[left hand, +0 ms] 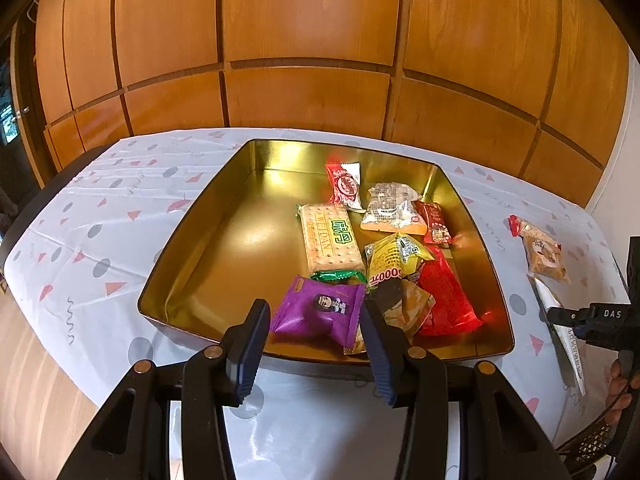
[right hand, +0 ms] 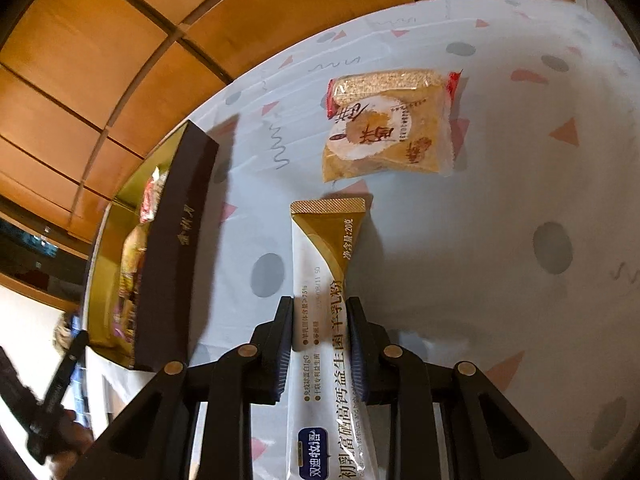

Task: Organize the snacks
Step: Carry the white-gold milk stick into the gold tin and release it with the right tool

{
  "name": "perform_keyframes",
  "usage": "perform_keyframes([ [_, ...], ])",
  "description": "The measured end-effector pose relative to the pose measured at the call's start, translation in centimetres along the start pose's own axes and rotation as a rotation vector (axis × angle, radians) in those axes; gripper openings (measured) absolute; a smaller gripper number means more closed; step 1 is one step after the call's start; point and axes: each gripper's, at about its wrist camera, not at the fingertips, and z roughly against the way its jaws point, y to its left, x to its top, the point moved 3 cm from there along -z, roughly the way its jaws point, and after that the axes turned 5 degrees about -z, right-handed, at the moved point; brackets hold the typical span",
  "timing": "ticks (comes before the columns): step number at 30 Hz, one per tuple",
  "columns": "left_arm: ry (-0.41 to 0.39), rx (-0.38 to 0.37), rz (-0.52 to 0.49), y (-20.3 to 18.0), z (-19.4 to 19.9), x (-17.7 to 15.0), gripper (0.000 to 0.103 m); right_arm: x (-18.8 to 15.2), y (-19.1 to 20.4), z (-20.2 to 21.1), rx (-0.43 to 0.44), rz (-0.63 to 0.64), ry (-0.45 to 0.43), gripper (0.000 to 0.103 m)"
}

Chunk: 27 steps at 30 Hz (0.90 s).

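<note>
My right gripper (right hand: pixel 320 344) holds the sachet (right hand: pixel 320 280) above the desk (right hand: pixel 500 300); my left gripper (left hand: pixel 316 344) hangs half open, empty. Next: carry it into the tin (right hand: pixel 176 240).

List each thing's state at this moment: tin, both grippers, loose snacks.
Tin: lid off, snacks piled on one side.
Left gripper: open, holding nothing, over the tin's near edge.
Right gripper: shut on white stick sachet.
Sesame snack: flat on the tablecloth, outside the tin.
</note>
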Motion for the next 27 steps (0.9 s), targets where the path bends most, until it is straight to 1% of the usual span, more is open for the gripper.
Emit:
perform_keyframes([
  [7,0.007,0.01,0.005,0.3,-0.4,-0.1,0.047,-0.2,2.1,0.6,0.057,0.008,-0.002,0.026],
  [10,0.007,0.015,0.008,0.5,-0.4,-0.1,0.047,0.1,4.2,1.2,0.087,0.045,-0.009,0.026],
  [16,0.008,0.021,0.017,1.0,-0.4,0.0,0.047,0.4,8.8,2.1,0.12,0.119,-0.011,0.026],
  [19,0.004,0.021,0.021,1.3,-0.4,0.1,0.047,0.5,10.3,2.4,0.131,0.154,-0.014,0.026],
  [24,-0.006,0.028,0.035,2.2,-0.3,0.6,0.047,1.1,13.9,1.6,0.148,0.211,0.01,0.026],
  [27,-0.011,0.039,0.059,3.1,-0.2,0.8,0.047,1.7,15.6,1.1,0.174,0.206,0.021,0.026],
])
